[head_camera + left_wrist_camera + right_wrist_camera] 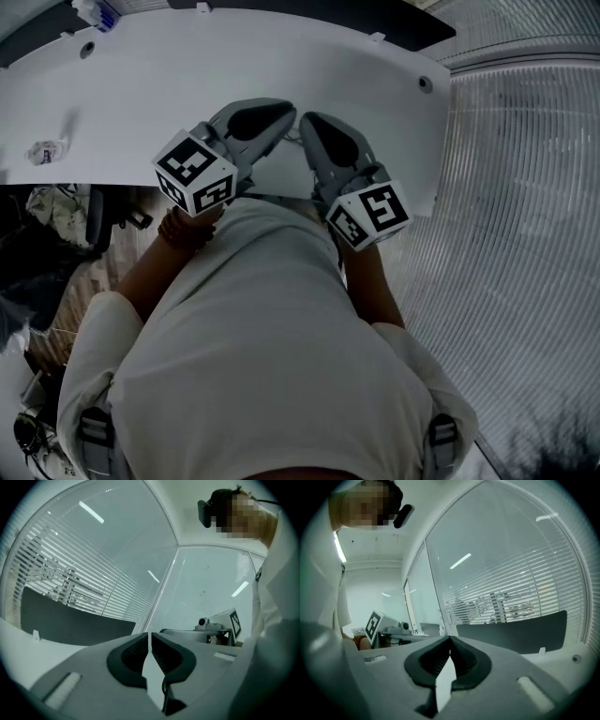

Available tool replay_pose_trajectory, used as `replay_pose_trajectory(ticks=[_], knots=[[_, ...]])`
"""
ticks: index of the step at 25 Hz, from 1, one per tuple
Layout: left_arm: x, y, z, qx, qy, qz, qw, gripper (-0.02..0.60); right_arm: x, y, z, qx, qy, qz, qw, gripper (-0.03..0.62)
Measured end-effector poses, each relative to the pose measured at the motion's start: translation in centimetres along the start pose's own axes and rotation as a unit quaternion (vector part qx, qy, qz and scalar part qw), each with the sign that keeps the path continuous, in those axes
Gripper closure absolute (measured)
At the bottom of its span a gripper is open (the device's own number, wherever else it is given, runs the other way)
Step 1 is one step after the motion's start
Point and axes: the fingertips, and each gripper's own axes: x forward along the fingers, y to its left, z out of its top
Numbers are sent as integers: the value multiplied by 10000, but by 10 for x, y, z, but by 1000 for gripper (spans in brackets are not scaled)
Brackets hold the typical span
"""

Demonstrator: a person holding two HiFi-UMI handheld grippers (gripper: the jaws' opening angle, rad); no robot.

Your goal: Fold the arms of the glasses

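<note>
At the far left of the white table point(281, 66) lay a small crumpled clear scrap point(45, 150), and it was no part of the job. The glasses showed in no view, so where they lay could not be told; the bare stretch of table ahead held none. The left gripper point(150, 634) hovered level close to the person's chest, its pads all but pressed together with nothing between them. Just beside it, the right gripper point(450, 638) pointed slightly down, its fingertips meeting and likewise empty. The main risk seemed to be a descent onto a target that the head view did not show. Jaws kept shut on the way down would likely nudge or skate the frame across the smooth top rather than take it. A thin arm caught off-centre could slip out, or the hinge could be strained if pushed against its fold. With the two tips so near each other, they might also collide.
</note>
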Motion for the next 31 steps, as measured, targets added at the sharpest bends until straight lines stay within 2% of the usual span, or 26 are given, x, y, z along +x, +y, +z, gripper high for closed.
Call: replay_pose_trajectory(ticks=[2,5,8,16,31], knots=[[0,-2,2,108,-16,44,9999,577,-2,1,9,-62,-80,110,9999,592],[-1,-2,3,173,-27,89,9998,580,-2,4,16,-465,-87,177,9987,594],[-1,-1,7,211,-91,133,9996,580,-3,4,20,-624,-94,174,9979,594],[0,-2,15,363,-121,191,9991,581,-8,0,28,-464,-246,75,9986,594],[-2,0,9,257,-106,240,9993,581,-7,4,18,-392,-204,131,9989,594]])
